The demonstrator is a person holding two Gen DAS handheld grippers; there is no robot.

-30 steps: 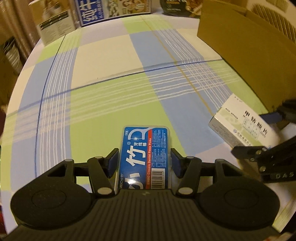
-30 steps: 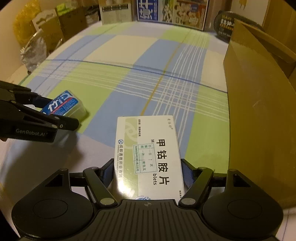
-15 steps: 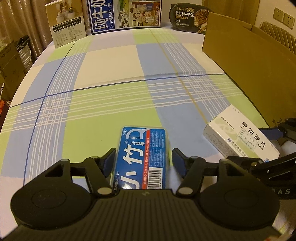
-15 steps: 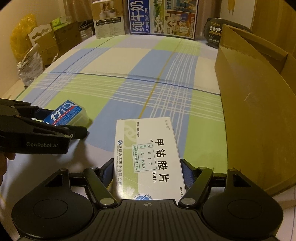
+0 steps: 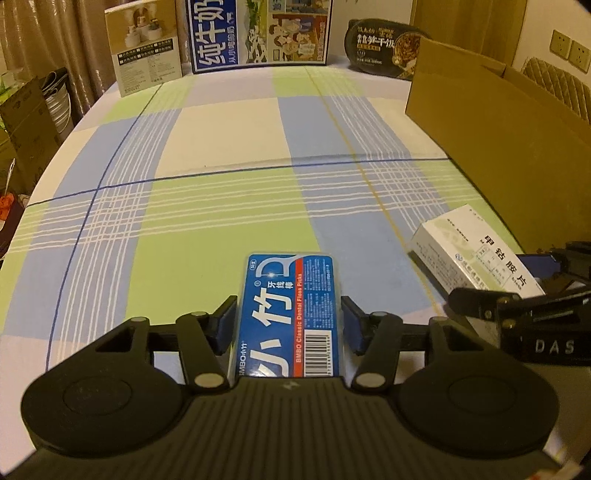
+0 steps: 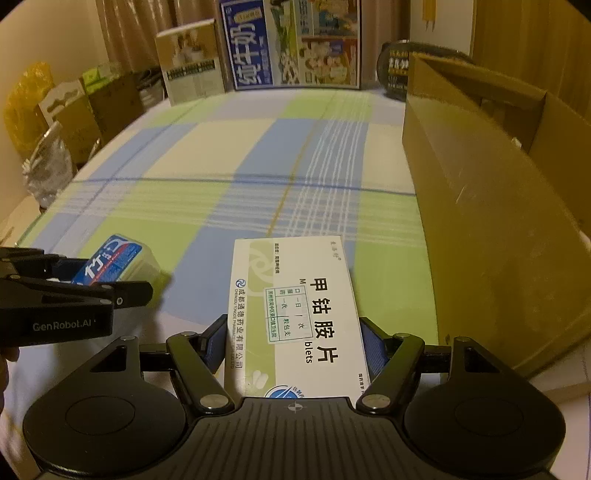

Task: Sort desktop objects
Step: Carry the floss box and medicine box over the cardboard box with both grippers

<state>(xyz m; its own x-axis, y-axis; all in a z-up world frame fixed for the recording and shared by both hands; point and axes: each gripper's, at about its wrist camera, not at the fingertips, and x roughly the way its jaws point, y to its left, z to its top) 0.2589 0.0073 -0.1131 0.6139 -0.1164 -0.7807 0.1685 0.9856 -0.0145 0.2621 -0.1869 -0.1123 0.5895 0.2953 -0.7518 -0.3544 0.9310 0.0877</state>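
My left gripper (image 5: 289,325) is shut on a blue dental floss pick box (image 5: 290,314) and holds it above the checked tablecloth (image 5: 221,166). My right gripper (image 6: 293,345) is shut on a white and green medicine box (image 6: 295,314), also held off the cloth. In the left wrist view the medicine box (image 5: 476,258) is at the right in the right gripper (image 5: 524,284). In the right wrist view the floss box (image 6: 110,264) is at the left in the left gripper (image 6: 70,280).
An open brown cardboard box (image 5: 498,122) stands along the table's right side, close beside the right gripper (image 6: 498,206). At the far edge stand a blue milk carton box (image 5: 258,33), a small beige box (image 5: 147,44) and a black food bowl (image 5: 384,44).
Both grippers have risen with their boxes, so more of the far table and the room shows. The grips have not changed.
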